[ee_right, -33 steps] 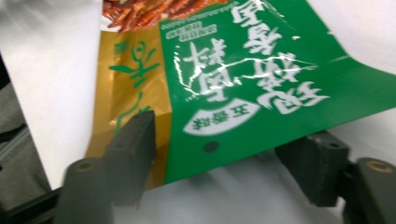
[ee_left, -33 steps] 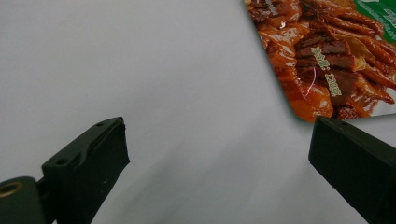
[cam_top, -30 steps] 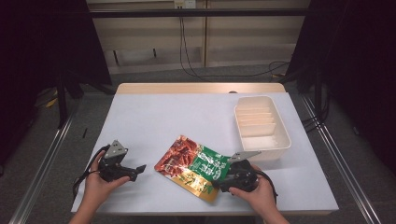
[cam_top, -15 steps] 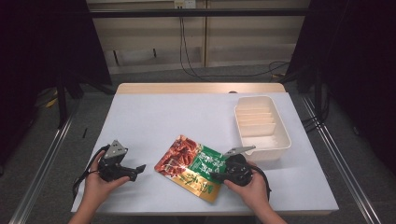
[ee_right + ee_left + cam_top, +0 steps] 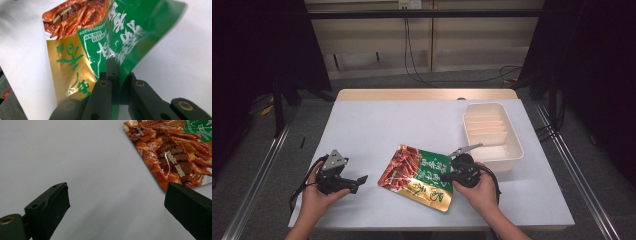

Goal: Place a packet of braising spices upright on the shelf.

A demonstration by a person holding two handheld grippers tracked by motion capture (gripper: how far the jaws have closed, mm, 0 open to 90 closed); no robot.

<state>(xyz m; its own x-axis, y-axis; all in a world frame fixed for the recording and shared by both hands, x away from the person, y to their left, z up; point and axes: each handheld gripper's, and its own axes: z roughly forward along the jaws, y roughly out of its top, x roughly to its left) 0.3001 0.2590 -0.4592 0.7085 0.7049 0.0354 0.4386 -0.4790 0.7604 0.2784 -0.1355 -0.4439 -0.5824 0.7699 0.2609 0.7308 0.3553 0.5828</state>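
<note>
A flat snack pouch [image 5: 414, 175], green and gold with a picture of red-brown meat, lies at the front middle of the white table [image 5: 387, 125]. My right gripper [image 5: 448, 176] is shut on the pouch's right edge. Its jaws have just been closing, and in the right gripper view the pouch [image 5: 105, 32] is pinched between them [image 5: 118, 75], its green edge curling up. My left gripper [image 5: 360, 179] rests open to the left of the pouch and apart from it. In the left gripper view, the pouch corner [image 5: 172, 147] lies beyond its wide-set jaws [image 5: 120, 202].
A cream tray [image 5: 518, 145] with ribbed dividers stands on the right side of the table, just behind my right hand. Cables run across the floor past the table's far edge.
My right gripper has moved up and away from me onto the pouch's right edge and has shut on it. The left gripper has stayed where it was.
</note>
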